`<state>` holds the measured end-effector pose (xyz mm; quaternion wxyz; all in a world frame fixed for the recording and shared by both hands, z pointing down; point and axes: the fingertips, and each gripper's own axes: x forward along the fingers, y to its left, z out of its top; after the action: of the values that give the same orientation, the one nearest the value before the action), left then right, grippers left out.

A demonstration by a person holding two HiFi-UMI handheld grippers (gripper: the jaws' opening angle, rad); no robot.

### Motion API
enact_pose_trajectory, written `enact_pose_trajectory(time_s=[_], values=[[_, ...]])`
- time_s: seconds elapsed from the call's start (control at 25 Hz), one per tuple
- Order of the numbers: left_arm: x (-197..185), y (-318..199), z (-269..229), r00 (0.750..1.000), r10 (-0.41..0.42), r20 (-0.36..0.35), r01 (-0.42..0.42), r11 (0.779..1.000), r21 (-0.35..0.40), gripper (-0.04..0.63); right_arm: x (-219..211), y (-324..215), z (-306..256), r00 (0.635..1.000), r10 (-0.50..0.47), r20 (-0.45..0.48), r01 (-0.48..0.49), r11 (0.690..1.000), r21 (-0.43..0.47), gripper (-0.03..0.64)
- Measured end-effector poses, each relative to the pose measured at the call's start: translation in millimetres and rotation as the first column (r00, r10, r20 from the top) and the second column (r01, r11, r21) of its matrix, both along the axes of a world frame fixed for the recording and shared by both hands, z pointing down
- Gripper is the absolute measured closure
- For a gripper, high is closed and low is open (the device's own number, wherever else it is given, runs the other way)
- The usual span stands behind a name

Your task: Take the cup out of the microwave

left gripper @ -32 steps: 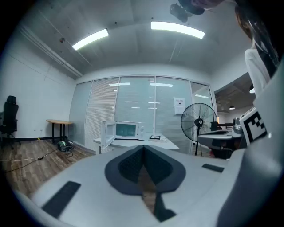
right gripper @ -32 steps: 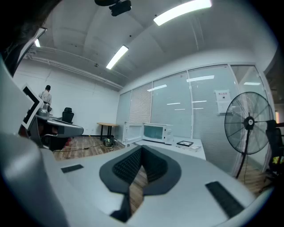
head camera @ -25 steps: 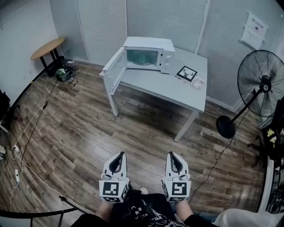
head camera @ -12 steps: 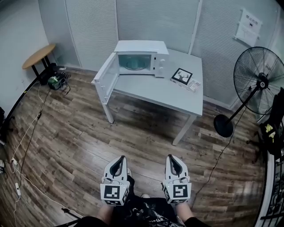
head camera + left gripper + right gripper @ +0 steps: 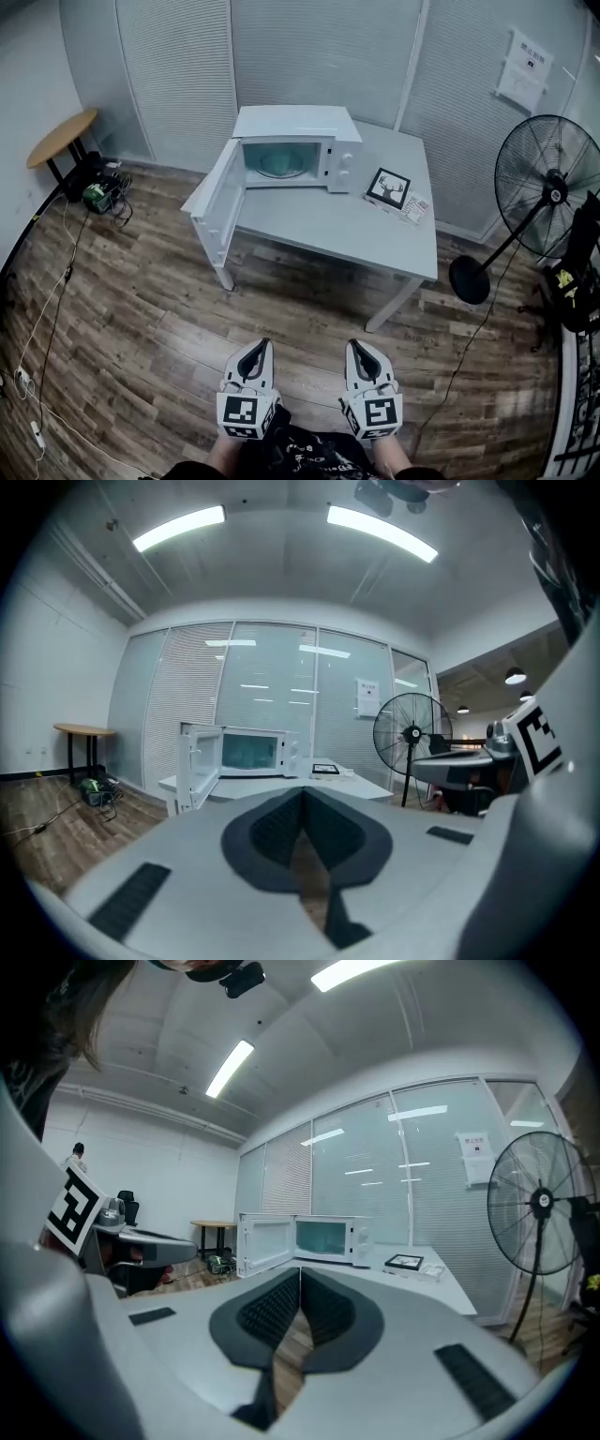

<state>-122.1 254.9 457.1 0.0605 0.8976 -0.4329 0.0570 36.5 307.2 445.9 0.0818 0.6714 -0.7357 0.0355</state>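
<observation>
While both hang low at the near edge, well apart from the desk (image 5: 361, 234), left hand-held gripper (image 5: 260, 349) & right hand-held gripper (image 5: 355, 349) are closed, empty. Microwave (image 5: 292, 148) sits far-left on desk, door (image 5: 216, 208) open; cup prob. inside, too dim to confirm.

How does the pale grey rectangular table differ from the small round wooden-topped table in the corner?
The pale grey rectangular table looks larger, with straight edges; the small round wooden-topped table has a curved tan top. The grey table has pale legs; the round one has dark legs. The grey table carries a white microwave; nothing shows on the round one. Both stand on the wood-plank floor.
</observation>
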Motion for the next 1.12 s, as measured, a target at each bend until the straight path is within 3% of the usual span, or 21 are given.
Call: enact_pose_trajectory(time_s=[0.32, 0.64, 1.12], values=[[-11.4, -73.3, -0.7, 0.998, 0.053, -0.016, -0.054, 0.999, -0.004, 0.592, -19.1, -66.9, -2.3, 0.999, 0.039, -0.021, -0.04, 0.999, -0.009, 0.612], [-14.2, -112.4, -0.2, 0.996, 0.089, -0.017, -0.089, 0.996, -0.004, 0.592, -34.0, -103.7, 2.7, 0.997, 0.071, -0.014, -0.071, 0.997, -0.016, 0.612], [-10.3, -157.9, 15.8, 1.0, 0.013, -0.006, -0.014, 1.0, -0.023, 0.592, -17.9, -164.2, 28.0, 1.0, 0.016, 0.003, -0.016, 0.999, -0.051, 0.612]])
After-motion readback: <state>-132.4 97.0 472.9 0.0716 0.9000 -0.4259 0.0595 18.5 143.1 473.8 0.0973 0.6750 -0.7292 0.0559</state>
